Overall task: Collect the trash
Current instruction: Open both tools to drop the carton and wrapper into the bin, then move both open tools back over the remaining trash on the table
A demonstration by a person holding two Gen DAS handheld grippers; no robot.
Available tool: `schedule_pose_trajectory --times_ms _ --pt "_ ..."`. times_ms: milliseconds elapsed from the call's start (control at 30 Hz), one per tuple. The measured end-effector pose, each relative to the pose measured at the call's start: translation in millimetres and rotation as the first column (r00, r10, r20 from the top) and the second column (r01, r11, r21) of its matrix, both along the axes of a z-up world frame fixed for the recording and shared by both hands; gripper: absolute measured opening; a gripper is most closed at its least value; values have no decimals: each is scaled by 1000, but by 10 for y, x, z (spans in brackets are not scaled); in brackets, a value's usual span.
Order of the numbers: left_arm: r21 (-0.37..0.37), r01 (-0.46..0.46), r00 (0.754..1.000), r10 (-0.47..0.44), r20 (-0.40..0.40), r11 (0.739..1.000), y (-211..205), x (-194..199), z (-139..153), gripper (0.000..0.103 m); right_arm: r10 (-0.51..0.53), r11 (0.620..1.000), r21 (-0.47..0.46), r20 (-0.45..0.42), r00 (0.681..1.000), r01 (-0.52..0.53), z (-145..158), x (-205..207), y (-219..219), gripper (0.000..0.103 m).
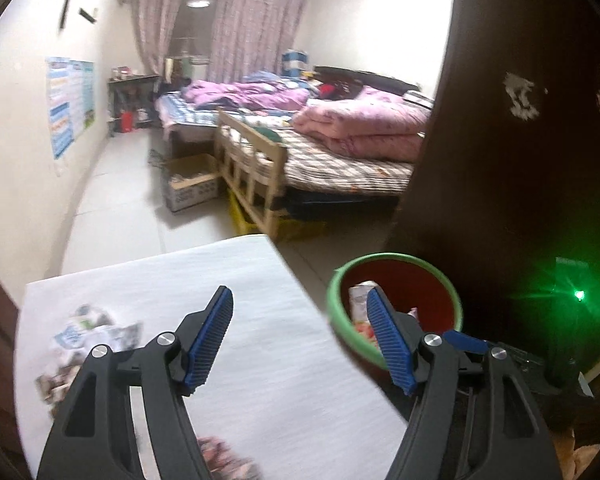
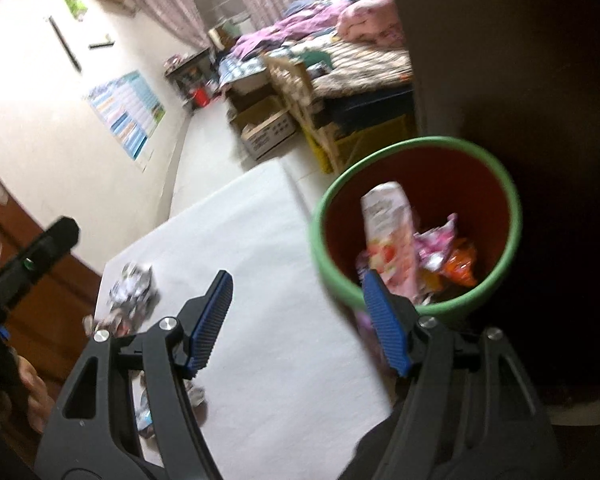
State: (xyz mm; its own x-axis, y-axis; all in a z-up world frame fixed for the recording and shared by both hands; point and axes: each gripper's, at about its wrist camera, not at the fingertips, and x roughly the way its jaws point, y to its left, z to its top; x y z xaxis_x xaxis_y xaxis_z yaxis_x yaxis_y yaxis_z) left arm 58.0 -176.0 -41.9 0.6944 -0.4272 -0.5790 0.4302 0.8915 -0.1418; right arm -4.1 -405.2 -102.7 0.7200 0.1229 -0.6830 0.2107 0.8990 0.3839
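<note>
While both grippers stand with jaws spread and nothing between them, the trash is split between two places. Beyond the far fingertip of the right gripper (image 2: 296, 322) sits the bin (image 2: 514, 216), green-rimmed, already holding a carton (image 2: 390, 224) and bright wrappers (image 2: 444, 254). Off the near finger, on the white table (image 2: 260, 240), lies a crumpled wrapper heap (image 2: 134, 294), with more scraps under the finger's base. The left gripper (image 1: 300, 338) sees that heap (image 1: 96, 334) beyond its near finger, and something pinkish, too blurred to name, low between its arms. The risk, I judge, is a hasty pinch: light foil may slide away on the smooth top, or a finger may knock the bin's rim.
</note>
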Motion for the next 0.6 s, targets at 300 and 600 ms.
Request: schedule_pose_trajectory --times_ms 300,600 --pt "-25 -158 986 156 -61 987 913 -18 25 69 134 990 -43 -20 991 -135 125 90 745 68" --pt "-116 -256 962 241 -129 960 1481 -491 1106 89 217 973 -60 -72 973 -222 -32 135 1186 68"
